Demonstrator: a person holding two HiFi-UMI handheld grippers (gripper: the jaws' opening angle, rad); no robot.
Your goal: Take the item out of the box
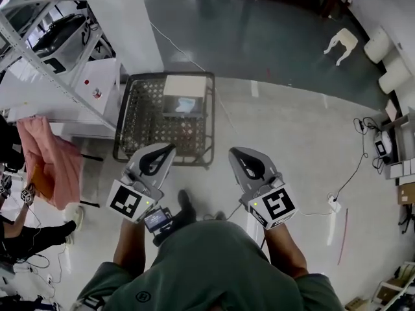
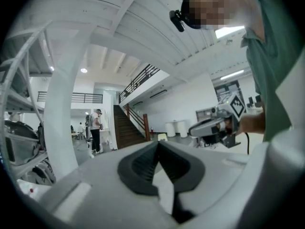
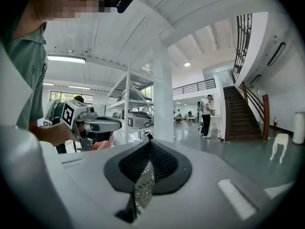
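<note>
A black wire basket (image 1: 130, 120) stands on the floor ahead of me. At its far side sits an open cardboard box (image 1: 184, 85) with a pale item (image 1: 186, 104) showing in its opening. My left gripper (image 1: 170, 148) hovers over the basket's near rim, its jaws closed tip to tip with nothing between them. My right gripper (image 1: 233, 152) hangs just right of the basket, also shut and empty. In the left gripper view the left gripper (image 2: 157, 143) points level into the hall, with the right gripper (image 2: 215, 125) beside it. In the right gripper view the right gripper (image 3: 150, 141) does likewise, with the left gripper (image 3: 91, 123) alongside.
A white pillar (image 1: 133, 18) and a metal shelving rack (image 1: 45, 57) stand left of the basket. A pink cloth (image 1: 48, 161) hangs at the far left. Cables and a power strip (image 1: 334, 204) lie on the floor to the right, and a small white stool (image 1: 342, 43) stands far right.
</note>
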